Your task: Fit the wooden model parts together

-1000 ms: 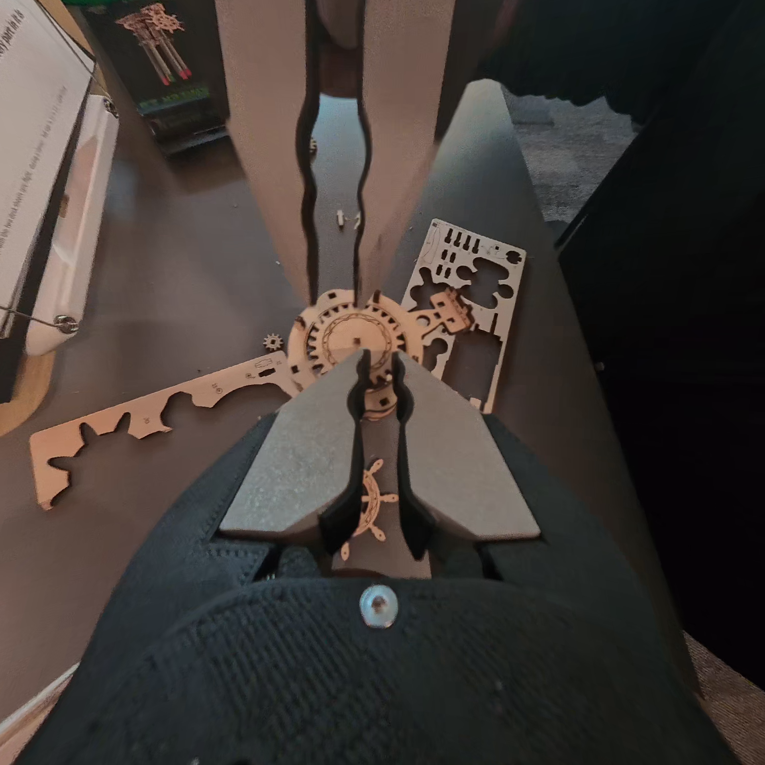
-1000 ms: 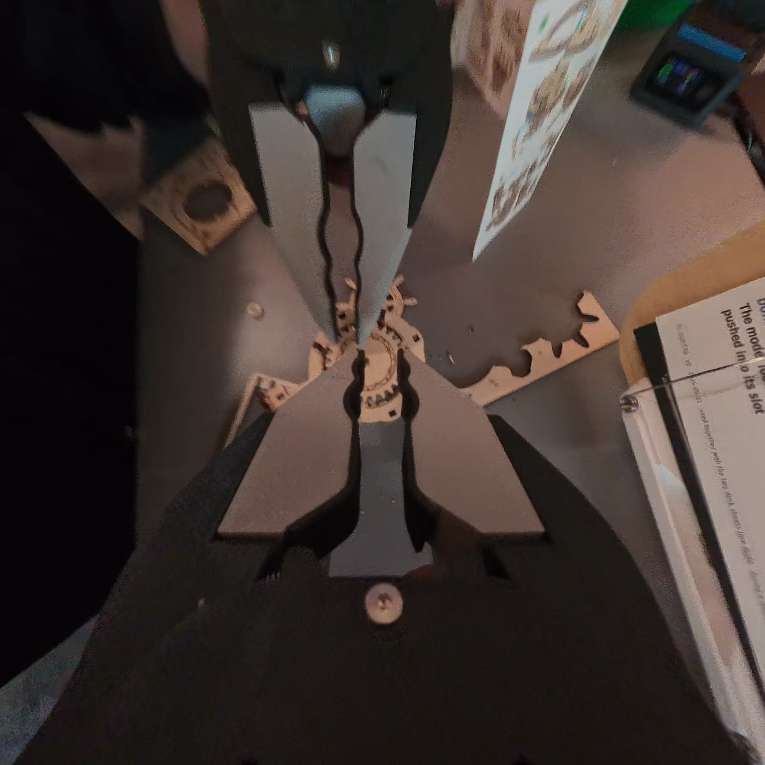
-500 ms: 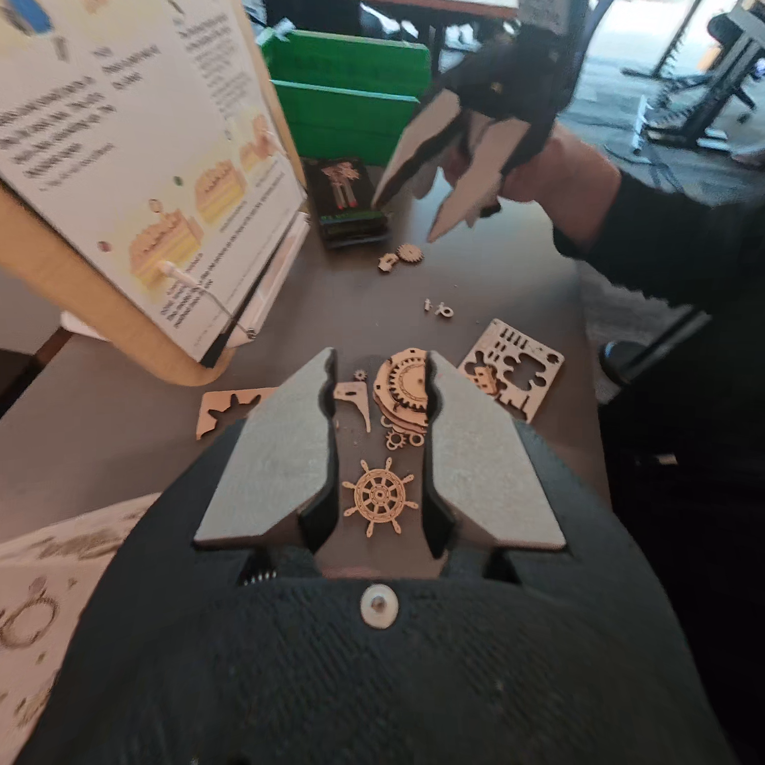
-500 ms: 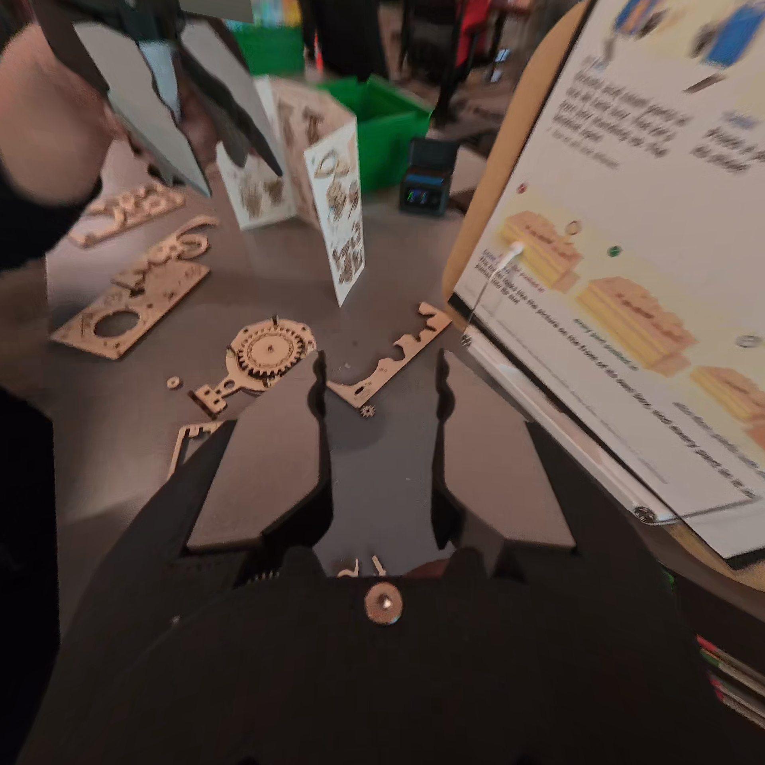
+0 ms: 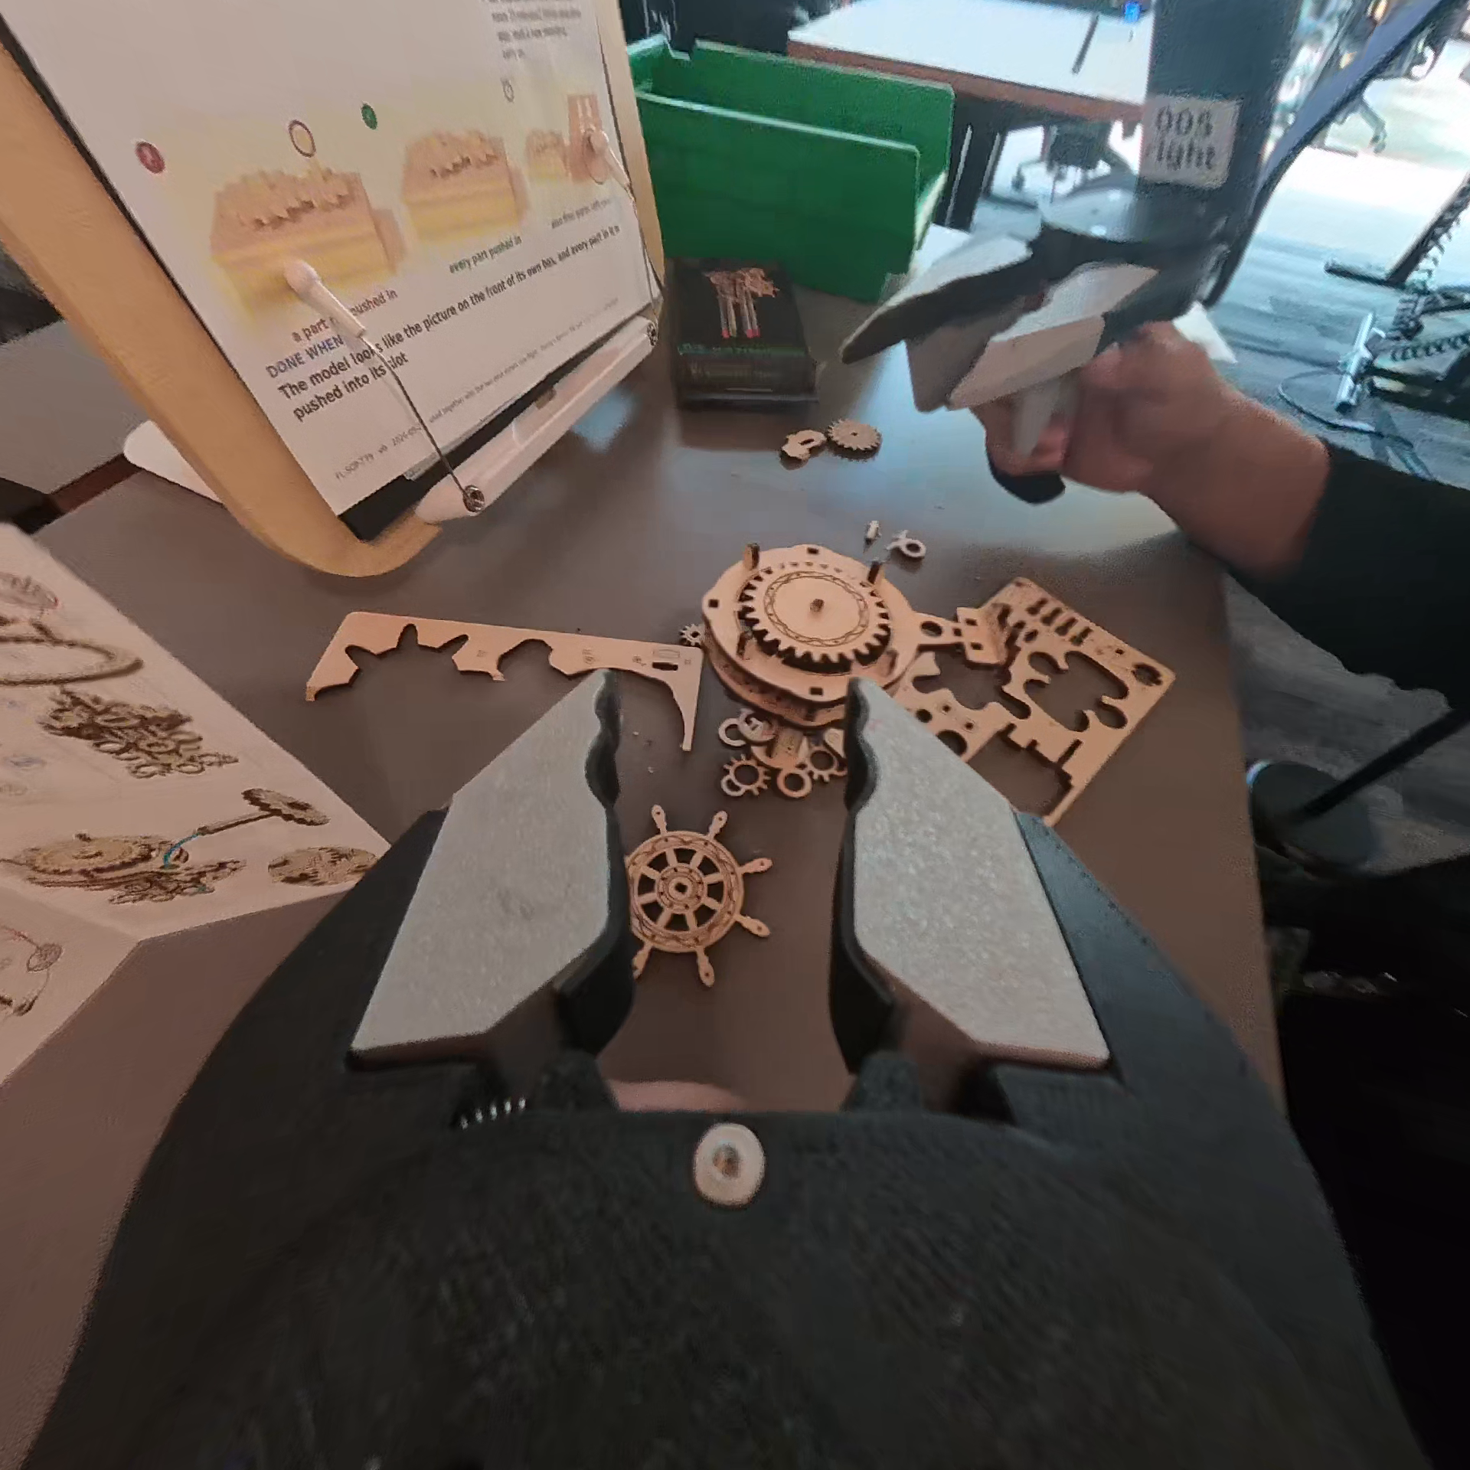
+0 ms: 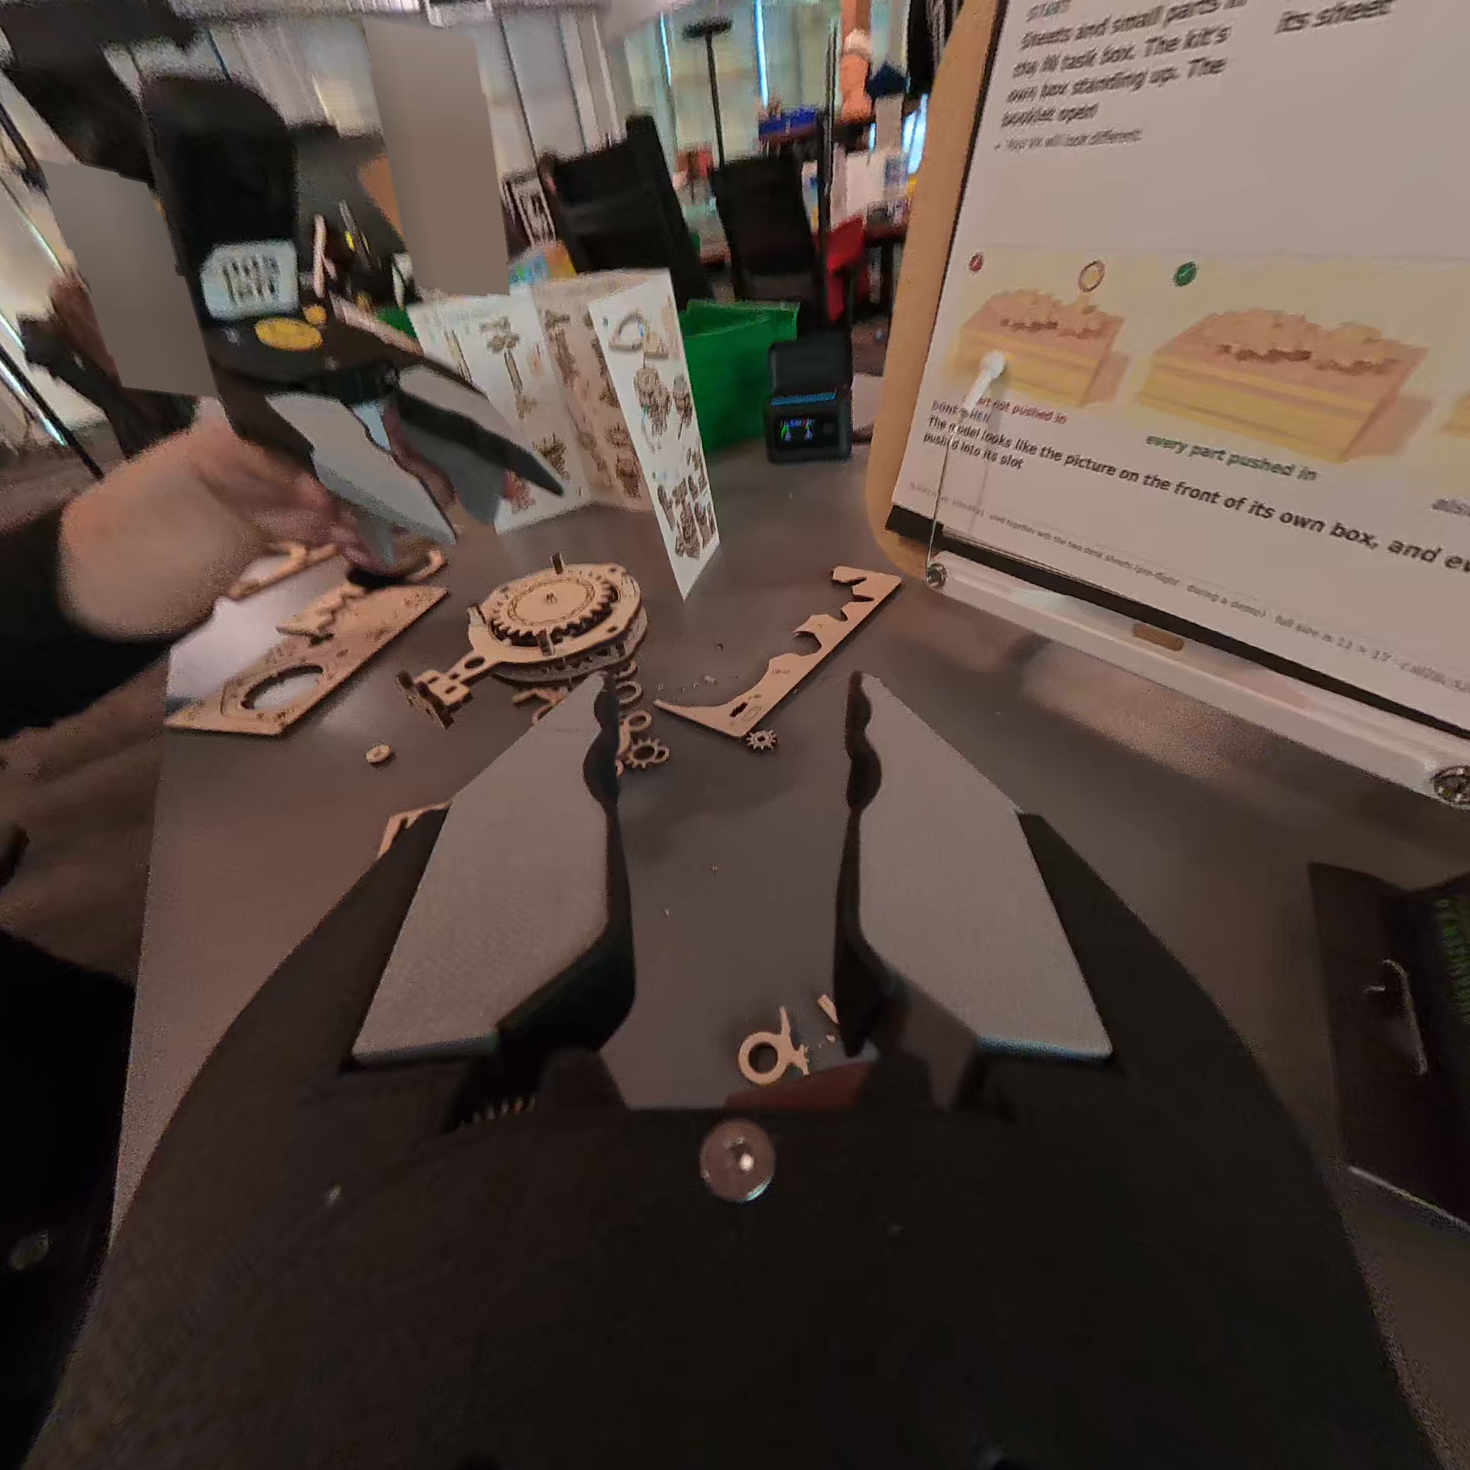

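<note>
A round wooden gear assembly [image 5: 807,628] with a side arm lies on the dark table; it also shows in the right wrist view [image 6: 557,628]. A wooden ship's wheel [image 5: 690,895] lies flat between my left gripper's fingers. My left gripper [image 5: 728,720] is open and empty, raised above the table. My right gripper [image 6: 728,708] is open and empty, also raised; it shows far off in the left wrist view [image 5: 994,334]. Small loose gears [image 5: 775,768] lie beside the assembly. A small ring part [image 6: 768,1054] lies under my right gripper.
Punched-out wooden sheets [image 5: 1034,708] [image 5: 509,656] [image 6: 310,660] lie around the assembly. An instruction board on a stand [image 5: 334,239] is at the back left. A folded booklet [image 6: 628,414], a dark kit box [image 5: 740,334] and a green bin [image 5: 787,151] stand behind. To reach the wooden ship's wheel [image 5: 690,895] in a straight line is about 10 cm for my left fingers, about 20 cm for my right.
Both grippers have lifted up and away from the gear assembly and opened wide. The assembly now lies untouched on the table.
</note>
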`<state>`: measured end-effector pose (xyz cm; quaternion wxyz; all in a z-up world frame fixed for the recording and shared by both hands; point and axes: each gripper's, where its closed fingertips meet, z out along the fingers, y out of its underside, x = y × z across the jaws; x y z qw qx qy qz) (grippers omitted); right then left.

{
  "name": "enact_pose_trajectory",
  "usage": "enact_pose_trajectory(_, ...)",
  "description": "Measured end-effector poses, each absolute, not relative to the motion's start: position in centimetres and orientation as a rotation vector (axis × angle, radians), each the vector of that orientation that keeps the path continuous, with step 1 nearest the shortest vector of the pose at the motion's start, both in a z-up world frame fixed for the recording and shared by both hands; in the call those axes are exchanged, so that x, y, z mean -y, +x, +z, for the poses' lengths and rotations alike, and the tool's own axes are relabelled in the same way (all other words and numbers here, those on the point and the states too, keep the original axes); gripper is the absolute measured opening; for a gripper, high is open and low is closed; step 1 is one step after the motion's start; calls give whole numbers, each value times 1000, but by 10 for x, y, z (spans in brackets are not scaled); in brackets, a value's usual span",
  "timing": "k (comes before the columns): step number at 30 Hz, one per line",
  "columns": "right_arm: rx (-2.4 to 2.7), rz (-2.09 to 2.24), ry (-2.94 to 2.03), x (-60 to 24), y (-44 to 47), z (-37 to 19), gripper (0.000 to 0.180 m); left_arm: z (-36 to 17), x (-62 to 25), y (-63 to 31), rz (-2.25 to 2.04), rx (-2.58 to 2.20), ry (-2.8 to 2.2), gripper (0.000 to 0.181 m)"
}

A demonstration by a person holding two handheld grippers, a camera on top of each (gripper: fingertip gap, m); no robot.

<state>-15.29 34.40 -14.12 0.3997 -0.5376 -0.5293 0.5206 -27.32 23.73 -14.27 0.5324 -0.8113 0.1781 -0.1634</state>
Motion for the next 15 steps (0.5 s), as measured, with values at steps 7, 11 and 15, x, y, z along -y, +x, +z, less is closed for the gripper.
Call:
enact_pose_trajectory(7,1178,1209,-1350,-370,-143,-137,68,-139,-249,-287,-418,-306,-1726,52)
enact_pose_trajectory(11,1180,1116,-1363,-378,-145,-144,66,-146,-253,-296,-317,-314,-1737,45)
enact_pose_trajectory(15,1201,1035,-1359,-382,-148,-149,64,-150,-252,-298,-312,-260,-1752,43)
